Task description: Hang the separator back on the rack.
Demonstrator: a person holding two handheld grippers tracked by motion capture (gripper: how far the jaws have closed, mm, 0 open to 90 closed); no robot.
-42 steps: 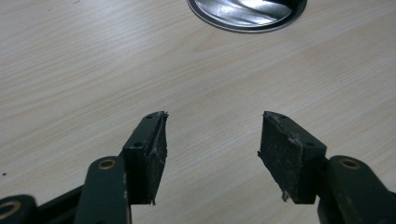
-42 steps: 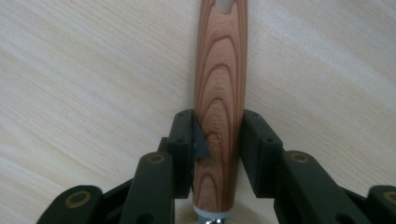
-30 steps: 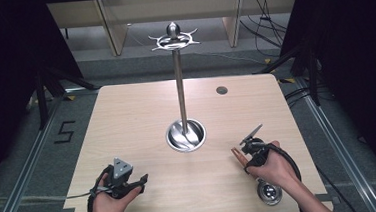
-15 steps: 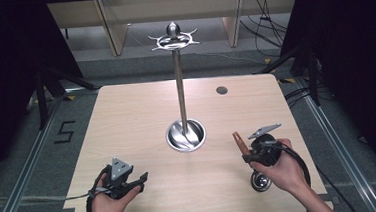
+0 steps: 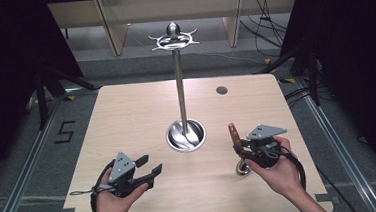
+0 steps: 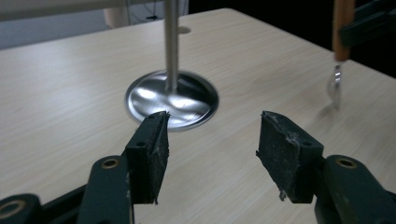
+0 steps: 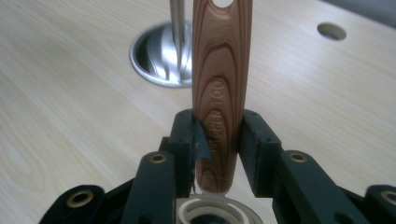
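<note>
1. High view, lower right: right hand-held gripper [image 5: 240,147] is clamped on the wooden handle of a utensil [image 5: 235,135], lifted upright.
2. Lower left: left hand-held gripper [image 5: 148,170] is open, empty.
3. Remaining, judged: hang utensil on stand [image 5: 178,76], centre worktop [image 5: 126,110].

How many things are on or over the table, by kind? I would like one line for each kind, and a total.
Metal stand with round base and hooked top: 1
Wooden-handled kitchen utensil with metal head, clamped by the right gripper: 1
Hand-held grippers, with the left gripper open: 2
Total: 4
</note>
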